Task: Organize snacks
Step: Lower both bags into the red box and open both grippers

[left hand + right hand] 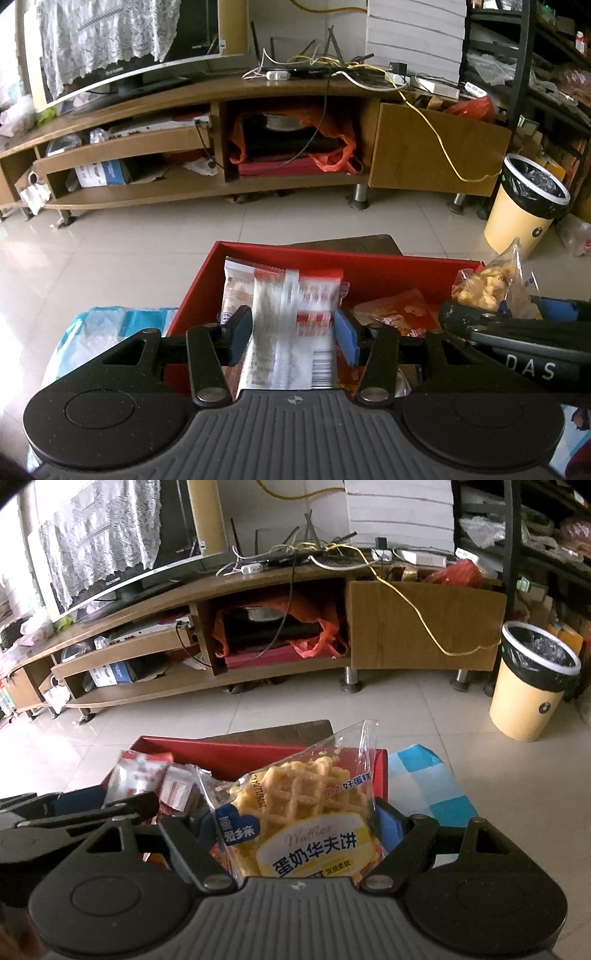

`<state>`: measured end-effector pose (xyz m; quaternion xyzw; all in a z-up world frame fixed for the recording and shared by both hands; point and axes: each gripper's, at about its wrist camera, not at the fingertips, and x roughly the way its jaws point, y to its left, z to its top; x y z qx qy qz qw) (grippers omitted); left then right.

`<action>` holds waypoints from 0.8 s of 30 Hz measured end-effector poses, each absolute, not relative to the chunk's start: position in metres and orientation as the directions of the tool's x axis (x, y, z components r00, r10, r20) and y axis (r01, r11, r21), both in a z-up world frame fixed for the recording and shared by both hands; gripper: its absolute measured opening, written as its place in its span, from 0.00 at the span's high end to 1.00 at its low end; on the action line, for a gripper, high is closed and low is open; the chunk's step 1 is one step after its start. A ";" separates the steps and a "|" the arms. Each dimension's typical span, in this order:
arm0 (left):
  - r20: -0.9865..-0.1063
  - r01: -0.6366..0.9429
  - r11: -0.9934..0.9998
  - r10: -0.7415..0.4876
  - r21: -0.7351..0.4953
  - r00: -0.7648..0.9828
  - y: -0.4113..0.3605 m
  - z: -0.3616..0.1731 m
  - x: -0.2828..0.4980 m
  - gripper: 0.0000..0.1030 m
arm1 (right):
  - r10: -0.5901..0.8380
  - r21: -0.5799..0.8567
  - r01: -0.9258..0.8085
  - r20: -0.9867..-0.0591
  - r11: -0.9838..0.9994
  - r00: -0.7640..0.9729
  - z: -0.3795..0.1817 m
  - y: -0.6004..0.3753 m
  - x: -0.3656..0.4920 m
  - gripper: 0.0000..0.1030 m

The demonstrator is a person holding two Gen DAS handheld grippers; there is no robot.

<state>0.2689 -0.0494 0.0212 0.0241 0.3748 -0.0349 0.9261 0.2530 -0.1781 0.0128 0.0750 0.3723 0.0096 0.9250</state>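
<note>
Waffle pack (303,819) between right claw (299,821) pads.

Motion blur smears the print on the white-and-red snack packet (291,325).

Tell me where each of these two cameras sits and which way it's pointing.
Left wrist: on the left gripper, looking forward along blue-padded fingers around a blurred red-and-white snack packet, over the red cardboard box; the right gripper enters at right.
Right wrist: on the right gripper, looking forward at its clear-wrapped yellow waffle packet; the left gripper shows at left.
Shared: red box, wooden TV stand, cream bin with black liner.
</note>
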 end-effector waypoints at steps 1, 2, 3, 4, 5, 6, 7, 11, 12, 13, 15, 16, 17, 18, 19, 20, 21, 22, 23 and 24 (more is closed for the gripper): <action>-0.696 0.083 0.996 -0.044 0.023 0.717 -0.049 0.021 0.269 0.44 | 0.076 0.149 0.039 -0.691 0.988 0.719 0.012 -0.178 0.254 0.24; -0.696 0.081 0.996 -0.039 0.028 0.717 -0.050 0.021 0.269 0.41 | 0.078 0.151 0.039 -0.694 0.988 0.716 0.011 -0.178 0.255 0.24; -0.694 0.074 0.997 -0.032 0.031 0.719 -0.049 0.021 0.269 0.39 | 0.077 0.152 0.041 -0.696 0.988 0.713 0.011 -0.179 0.256 0.23; -0.691 0.068 0.997 -0.027 0.032 0.722 -0.049 0.021 0.269 0.36 | 0.073 0.151 0.046 -0.697 0.988 0.714 0.010 -0.179 0.256 0.23; -0.689 0.064 0.997 -0.024 0.033 0.724 -0.048 0.022 0.269 0.34 | 0.070 0.150 0.049 -0.696 0.988 0.714 0.010 -0.179 0.257 0.23; -0.689 0.063 0.997 -0.024 0.032 0.724 -0.047 0.023 0.269 0.33 | 0.070 0.150 0.050 -0.696 0.987 0.715 0.010 -0.179 0.257 0.23; -0.687 0.057 0.998 -0.020 0.032 0.726 -0.046 0.024 0.269 0.29 | 0.069 0.149 0.050 -0.696 0.988 0.715 0.011 -0.178 0.257 0.23; -0.670 0.039 0.998 -0.004 0.038 0.742 -0.044 0.031 0.267 0.25 | 0.063 0.148 0.056 -0.692 0.987 0.719 0.013 -0.179 0.256 0.22; -0.667 0.034 0.999 0.002 0.041 0.745 -0.043 0.033 0.266 0.24 | 0.062 0.148 0.056 -0.691 0.987 0.721 0.013 -0.178 0.256 0.22; -0.665 0.031 0.999 0.004 0.041 0.747 -0.042 0.034 0.266 0.24 | 0.063 0.149 0.056 -0.689 0.987 0.722 0.014 -0.178 0.255 0.21; -0.664 0.025 0.999 0.006 0.038 0.748 -0.040 0.036 0.265 0.24 | 0.064 0.152 0.057 -0.688 0.987 0.723 0.012 -0.177 0.255 0.19; -0.662 0.021 0.999 0.009 0.037 0.749 -0.039 0.037 0.265 0.23 | 0.065 0.154 0.058 -0.688 0.986 0.723 0.011 -0.177 0.256 0.19; -0.661 0.017 0.999 0.014 0.041 0.750 -0.038 0.038 0.264 0.22 | 0.063 0.155 0.061 -0.688 0.986 0.723 0.011 -0.176 0.256 0.19; -0.660 0.016 0.999 0.016 0.042 0.751 -0.038 0.039 0.263 0.22 | 0.062 0.151 0.059 -0.687 0.987 0.724 0.011 -0.175 0.255 0.19; -0.657 0.014 0.999 0.018 0.044 0.753 -0.037 0.040 0.263 0.21 | 0.061 0.149 0.058 -0.685 0.987 0.726 0.012 -0.175 0.255 0.19; -0.654 0.011 0.999 0.020 0.044 0.756 -0.037 0.041 0.262 0.20 | 0.063 0.150 0.056 -0.683 0.987 0.728 0.014 -0.174 0.255 0.19; -0.652 0.010 0.999 0.021 0.044 0.758 -0.036 0.043 0.262 0.20 | 0.066 0.154 0.054 -0.680 0.987 0.730 0.015 -0.175 0.254 0.19; -0.650 0.009 0.999 0.022 0.045 0.760 -0.036 0.044 0.261 0.19 | 0.069 0.160 0.054 -0.675 0.986 0.735 0.016 -0.177 0.253 0.19; -0.647 0.006 0.999 0.026 0.047 0.762 -0.036 0.045 0.261 0.19 | 0.071 0.163 0.054 -0.673 0.985 0.737 0.017 -0.177 0.252 0.19; -0.644 0.002 0.999 0.032 0.052 0.764 -0.036 0.046 0.261 0.19 | 0.074 0.165 0.050 -0.671 0.985 0.738 0.018 -0.177 0.252 0.19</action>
